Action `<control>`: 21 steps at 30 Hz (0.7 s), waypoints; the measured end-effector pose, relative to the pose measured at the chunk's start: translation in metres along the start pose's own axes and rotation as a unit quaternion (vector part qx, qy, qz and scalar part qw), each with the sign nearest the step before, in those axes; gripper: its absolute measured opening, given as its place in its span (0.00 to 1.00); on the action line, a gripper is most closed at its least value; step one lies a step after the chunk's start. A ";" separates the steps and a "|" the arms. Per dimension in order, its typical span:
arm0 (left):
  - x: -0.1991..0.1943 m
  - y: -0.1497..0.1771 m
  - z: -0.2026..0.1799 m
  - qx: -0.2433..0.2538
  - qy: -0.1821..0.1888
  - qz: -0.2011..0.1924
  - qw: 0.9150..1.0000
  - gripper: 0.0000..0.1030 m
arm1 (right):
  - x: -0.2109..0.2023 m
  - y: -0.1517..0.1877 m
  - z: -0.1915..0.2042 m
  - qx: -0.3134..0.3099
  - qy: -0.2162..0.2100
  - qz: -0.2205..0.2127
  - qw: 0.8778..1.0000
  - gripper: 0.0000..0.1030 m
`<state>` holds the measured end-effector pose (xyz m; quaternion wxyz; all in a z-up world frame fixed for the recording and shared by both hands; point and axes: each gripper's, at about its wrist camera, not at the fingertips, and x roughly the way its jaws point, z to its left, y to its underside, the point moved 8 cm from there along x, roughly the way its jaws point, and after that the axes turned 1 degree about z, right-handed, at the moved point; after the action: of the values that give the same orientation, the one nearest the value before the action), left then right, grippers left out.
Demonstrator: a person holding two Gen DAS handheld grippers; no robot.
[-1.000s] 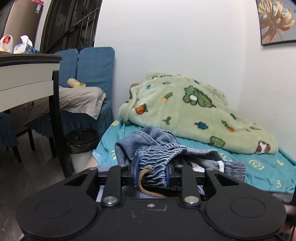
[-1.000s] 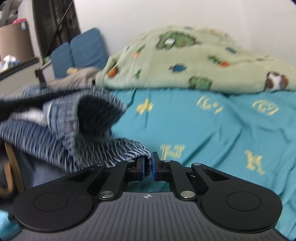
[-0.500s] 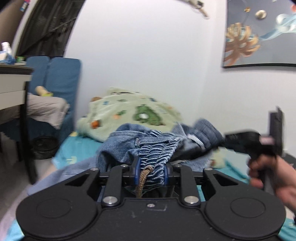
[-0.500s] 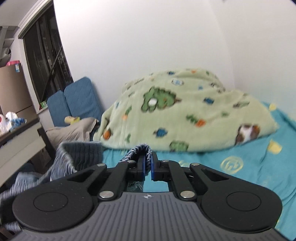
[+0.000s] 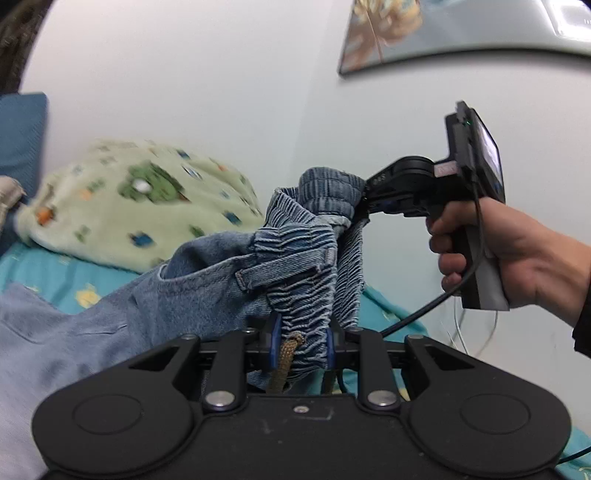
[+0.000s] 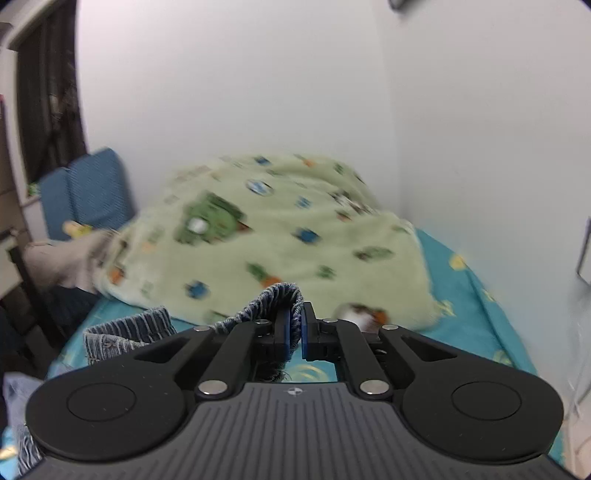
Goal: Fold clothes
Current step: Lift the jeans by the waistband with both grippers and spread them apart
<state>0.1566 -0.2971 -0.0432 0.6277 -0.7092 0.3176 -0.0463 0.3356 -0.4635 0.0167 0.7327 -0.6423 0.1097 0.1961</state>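
Blue denim pants (image 5: pixel 207 280) with a ribbed elastic waistband hang in the air between both grippers, above the bed. My left gripper (image 5: pixel 301 345) is shut on the bunched waistband, a brown drawstring (image 5: pixel 282 363) dangling between its pads. In the left wrist view a hand holds my right gripper (image 5: pixel 364 206) at the upper right, pinching the far end of the waistband. In the right wrist view that right gripper (image 6: pixel 294 330) is shut on a thin fold of the waistband (image 6: pixel 275 299), and the rest of the pants (image 6: pixel 125 332) sags off to the left.
A teal bedsheet (image 6: pixel 461 314) covers the bed below. A green patterned fleece blanket (image 6: pixel 266 236) is heaped at the back against the white walls. Blue chairs (image 6: pixel 86 195) stand at the left, with a beige cloth (image 6: pixel 59 262) draped on one. A framed picture (image 5: pixel 424 29) hangs on the wall.
Both grippers have lifted the pants off the bed and swung to the right. The waistband now stretches between them, and the right gripper with its hand has come fully into the left wrist view.
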 end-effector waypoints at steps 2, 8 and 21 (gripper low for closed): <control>0.029 0.016 -0.013 0.010 -0.002 0.009 1.000 0.20 | 0.018 0.016 -0.028 -0.003 0.014 0.017 1.000 0.04; 0.098 0.067 -0.024 0.014 0.009 0.072 0.997 0.22 | 0.065 0.085 -0.092 0.013 0.043 0.078 0.996 0.05; 0.076 0.066 -0.025 0.049 0.017 0.060 0.997 0.58 | 0.058 0.114 -0.115 0.085 0.061 0.095 0.990 0.48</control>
<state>0.1796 -0.3583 -0.1236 0.6580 -0.6565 0.3672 -0.0364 0.3493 -0.5568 -0.1264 0.7548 -0.5751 0.2311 0.2146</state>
